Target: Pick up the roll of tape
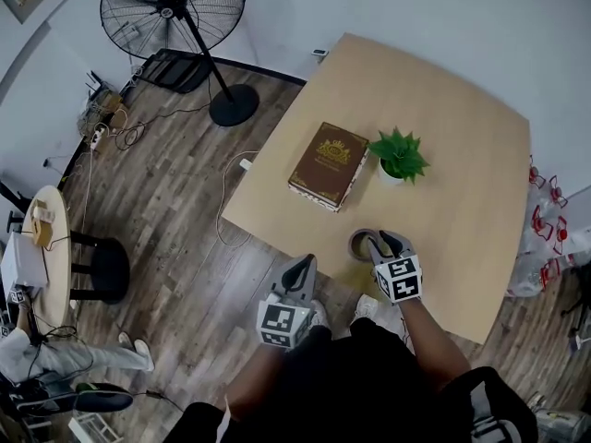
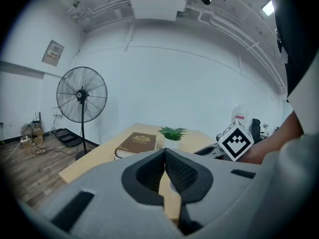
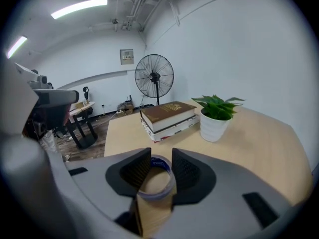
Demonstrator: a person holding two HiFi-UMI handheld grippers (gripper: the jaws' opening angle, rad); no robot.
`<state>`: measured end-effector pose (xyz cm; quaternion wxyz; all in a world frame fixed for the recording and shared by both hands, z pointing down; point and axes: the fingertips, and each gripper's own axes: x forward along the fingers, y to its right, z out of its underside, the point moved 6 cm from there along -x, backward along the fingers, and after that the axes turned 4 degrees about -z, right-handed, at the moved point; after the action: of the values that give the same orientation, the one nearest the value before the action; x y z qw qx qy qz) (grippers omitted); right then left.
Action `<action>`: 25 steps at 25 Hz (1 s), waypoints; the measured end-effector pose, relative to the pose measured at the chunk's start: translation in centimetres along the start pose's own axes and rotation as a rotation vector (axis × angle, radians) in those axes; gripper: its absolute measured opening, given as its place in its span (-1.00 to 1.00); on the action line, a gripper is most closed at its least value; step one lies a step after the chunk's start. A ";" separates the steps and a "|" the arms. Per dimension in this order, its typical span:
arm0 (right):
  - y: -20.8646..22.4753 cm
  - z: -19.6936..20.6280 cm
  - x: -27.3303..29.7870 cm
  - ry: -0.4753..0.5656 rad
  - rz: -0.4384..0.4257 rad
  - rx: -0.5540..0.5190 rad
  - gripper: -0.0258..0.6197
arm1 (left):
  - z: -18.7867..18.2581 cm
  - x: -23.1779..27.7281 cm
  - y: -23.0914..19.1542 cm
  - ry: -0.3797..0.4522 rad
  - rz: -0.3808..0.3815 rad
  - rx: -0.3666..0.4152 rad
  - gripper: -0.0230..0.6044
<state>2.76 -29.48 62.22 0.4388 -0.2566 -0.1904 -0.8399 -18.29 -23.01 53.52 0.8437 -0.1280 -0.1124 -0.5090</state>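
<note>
The roll of tape (image 1: 357,245) lies flat on the light wooden table (image 1: 462,155), close to its near edge. In the right gripper view the tape (image 3: 155,194) shows as a greyish ring with a blue inner label, between and just below the two dark pads. My right gripper (image 3: 161,156) stands open around it, tilted down at the table, and is also seen in the head view (image 1: 383,242). My left gripper (image 1: 300,270) hangs off the table's near edge, over the floor. Its jaws (image 2: 164,152) are shut and hold nothing.
A brown book (image 1: 329,164) lies on a second one mid-table, and a small potted plant (image 1: 399,155) in a white pot stands right of it. A standing fan (image 1: 175,12) is on the floor at far left. A stool (image 1: 109,268) and round side table (image 1: 42,247) stand at left.
</note>
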 end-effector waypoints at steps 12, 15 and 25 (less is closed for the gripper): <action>1.8 3.8 4.7 -0.192 0.031 0.006 -0.58 | -0.5 1.1 -1.0 0.018 -0.020 -0.040 -0.92; 1.9 4.2 5.0 -0.204 0.031 0.025 -0.64 | -0.6 1.1 -1.2 0.009 -0.027 -0.031 -0.92; 2.1 4.2 5.4 -0.207 0.056 0.026 -0.74 | -0.4 0.9 -1.7 0.011 -0.049 -0.095 -0.92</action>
<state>3.03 -31.74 69.00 0.4434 -0.3414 -0.2383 -0.7938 -19.38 -24.66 53.58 0.8247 -0.1622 -0.0868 -0.5348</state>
